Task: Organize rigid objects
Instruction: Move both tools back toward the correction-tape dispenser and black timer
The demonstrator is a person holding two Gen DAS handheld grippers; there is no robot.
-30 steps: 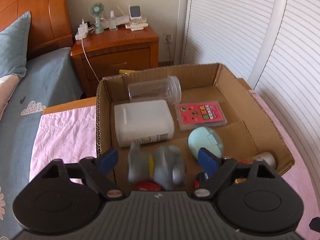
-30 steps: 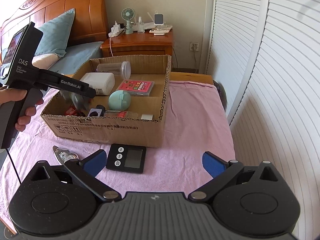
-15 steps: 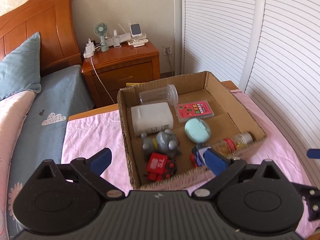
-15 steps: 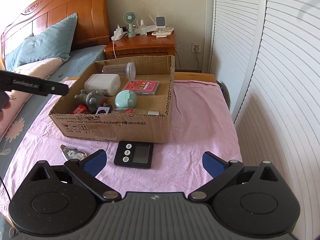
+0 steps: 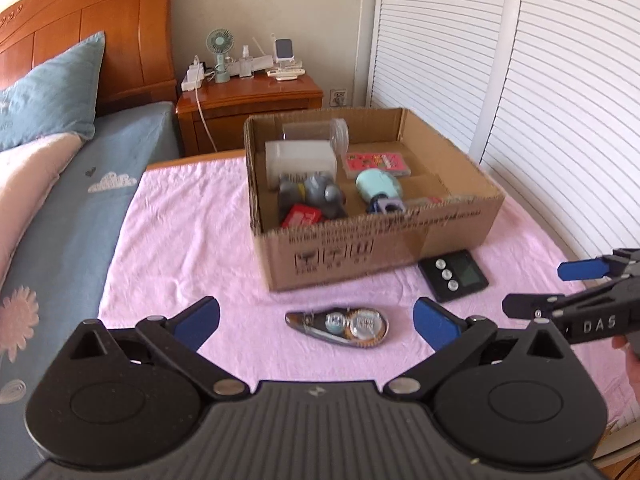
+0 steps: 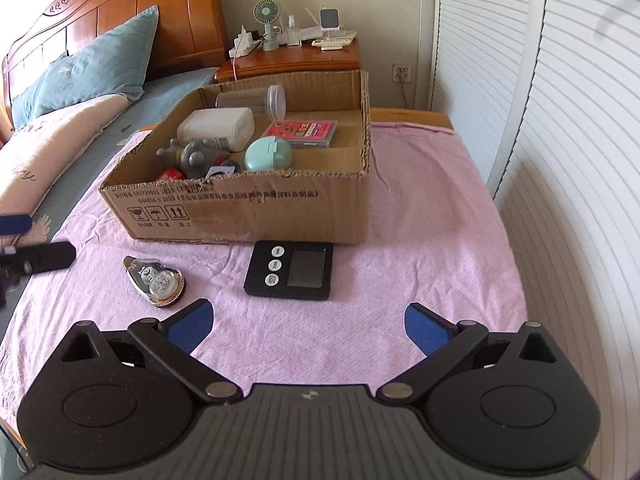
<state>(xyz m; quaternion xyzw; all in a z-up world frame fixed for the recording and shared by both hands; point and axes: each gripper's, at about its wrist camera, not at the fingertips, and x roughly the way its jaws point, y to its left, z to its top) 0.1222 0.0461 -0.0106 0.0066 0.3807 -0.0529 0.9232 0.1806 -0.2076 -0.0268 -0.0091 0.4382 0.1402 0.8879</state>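
Note:
A cardboard box (image 5: pixel 452 236) (image 6: pixel 248 212) on the pink cloth holds a grey toy (image 5: pixel 316 194) (image 6: pixel 196 156), a red toy (image 5: pixel 300 216), a mint round case (image 5: pixel 378 184) (image 6: pixel 267 154), a pink card box (image 5: pixel 378 162), a white container (image 5: pixel 300 156) and a clear jar (image 5: pixel 316 132). In front of the box lie a correction tape dispenser (image 5: pixel 340 326) (image 6: pixel 158 278) and a black digital timer (image 5: pixel 454 274) (image 6: pixel 290 270). My left gripper (image 5: pixel 316 317) hangs just short of the dispenser, jaws opening, nothing between them. My right gripper (image 6: pixel 308 320) stands open just short of the timer.
The pink cloth (image 6: pixel 420 240) covers a low table beside a bed (image 5: pixel 60 220) with a blue pillow. A wooden nightstand (image 5: pixel 248 100) with a small fan stands behind the box. White louvred doors (image 6: pixel 560 120) run along the right.
My left gripper has drawn back out of the box, leaving the grey toy inside, and its jaws have spread wider. The right gripper has sunk a little towards the timer.

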